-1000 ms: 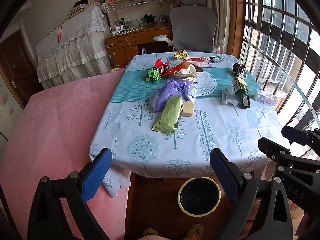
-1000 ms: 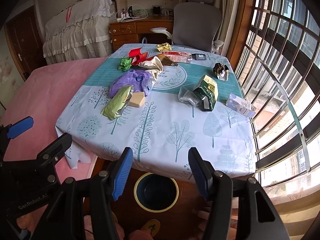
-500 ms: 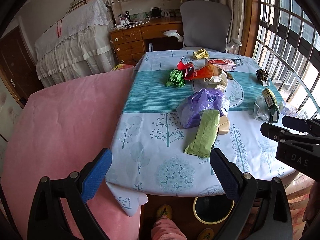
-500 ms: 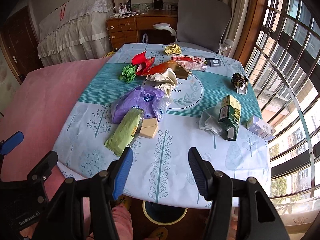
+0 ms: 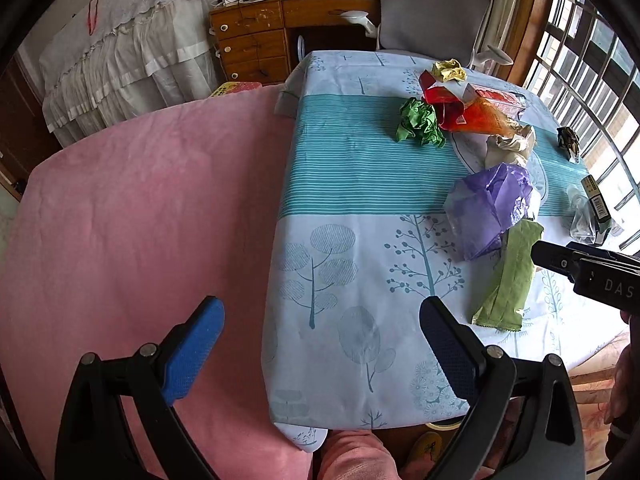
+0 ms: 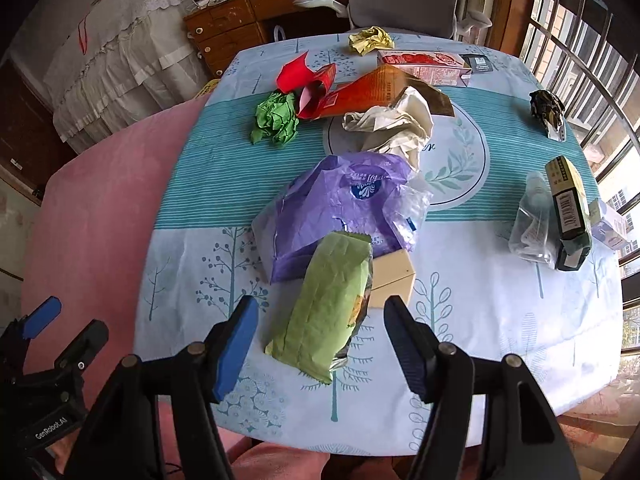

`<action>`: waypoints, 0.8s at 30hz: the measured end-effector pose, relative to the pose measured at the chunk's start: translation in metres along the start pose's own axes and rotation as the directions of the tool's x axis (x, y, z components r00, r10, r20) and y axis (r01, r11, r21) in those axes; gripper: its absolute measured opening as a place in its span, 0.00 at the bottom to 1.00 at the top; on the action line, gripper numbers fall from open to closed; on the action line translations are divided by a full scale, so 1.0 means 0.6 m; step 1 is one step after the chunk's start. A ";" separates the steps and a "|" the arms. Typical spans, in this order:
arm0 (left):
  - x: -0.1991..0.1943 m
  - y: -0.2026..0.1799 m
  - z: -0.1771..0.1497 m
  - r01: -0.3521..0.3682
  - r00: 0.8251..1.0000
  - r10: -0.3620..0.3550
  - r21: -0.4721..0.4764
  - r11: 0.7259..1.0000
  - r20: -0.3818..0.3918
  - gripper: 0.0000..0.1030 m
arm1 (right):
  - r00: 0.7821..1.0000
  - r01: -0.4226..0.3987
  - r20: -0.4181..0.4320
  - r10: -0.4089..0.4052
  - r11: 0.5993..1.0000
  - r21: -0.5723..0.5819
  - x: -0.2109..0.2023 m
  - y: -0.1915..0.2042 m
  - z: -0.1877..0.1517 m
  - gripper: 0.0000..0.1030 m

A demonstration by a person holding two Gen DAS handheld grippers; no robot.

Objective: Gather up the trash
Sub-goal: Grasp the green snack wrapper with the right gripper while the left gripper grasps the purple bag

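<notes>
Trash lies on a table with a tree-print cloth (image 6: 500, 308). A green wrapper (image 6: 326, 306) lies nearest, just ahead of my right gripper (image 6: 320, 334), which is open and empty with a finger to either side of it. Behind it are a small beige box (image 6: 394, 278), a purple plastic bag (image 6: 340, 208), crumpled cream paper (image 6: 394, 124), a green paper ball (image 6: 276, 118), red and orange cartons (image 6: 352, 92) and a yellow paper ball (image 6: 370, 40). My left gripper (image 5: 320, 340) is open and empty over the table's left front edge. The wrapper also shows in the left wrist view (image 5: 510, 276).
A dark green box on a clear bag (image 6: 560, 216), a small white carton (image 6: 610, 228) and a dark crumpled wrapper (image 6: 546, 110) lie at the table's right. A pink bed (image 5: 132, 208) adjoins the table's left. A grey chair (image 5: 432, 4) and wooden desk (image 5: 256, 36) stand behind.
Both grippers have moved forward and lower toward the table. The bin under the table has left the view. The right gripper now straddles the green wrapper's near end.
</notes>
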State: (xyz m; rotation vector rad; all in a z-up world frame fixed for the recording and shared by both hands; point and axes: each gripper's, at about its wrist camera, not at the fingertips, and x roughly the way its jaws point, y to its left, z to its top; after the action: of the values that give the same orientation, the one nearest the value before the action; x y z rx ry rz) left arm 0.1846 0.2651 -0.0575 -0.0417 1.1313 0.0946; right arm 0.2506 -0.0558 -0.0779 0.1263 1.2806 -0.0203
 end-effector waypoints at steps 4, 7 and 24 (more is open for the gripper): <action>0.036 0.007 0.027 0.025 0.999 -0.023 0.054 0.998 -0.033 0.94 | 0.999 0.015 -0.035 -0.013 0.999 0.051 0.037 -0.001 0.003 0.68; 0.058 -0.010 0.055 0.052 0.998 -0.048 0.105 0.993 -0.041 0.94 | 0.995 0.070 -0.079 -0.063 0.994 0.089 0.074 -0.012 0.000 0.68; 0.149 -0.233 0.161 0.395 0.913 -0.326 0.327 0.859 -0.247 0.94 | 0.998 -0.014 -0.049 0.031 0.953 0.303 0.035 -0.112 -0.060 0.14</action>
State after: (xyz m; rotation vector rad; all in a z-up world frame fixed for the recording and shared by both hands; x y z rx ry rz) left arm 0.3231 0.1387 -0.0992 0.0758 1.2920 -0.4723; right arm 0.2163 -0.1177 -0.1137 0.4079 1.3228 -0.1956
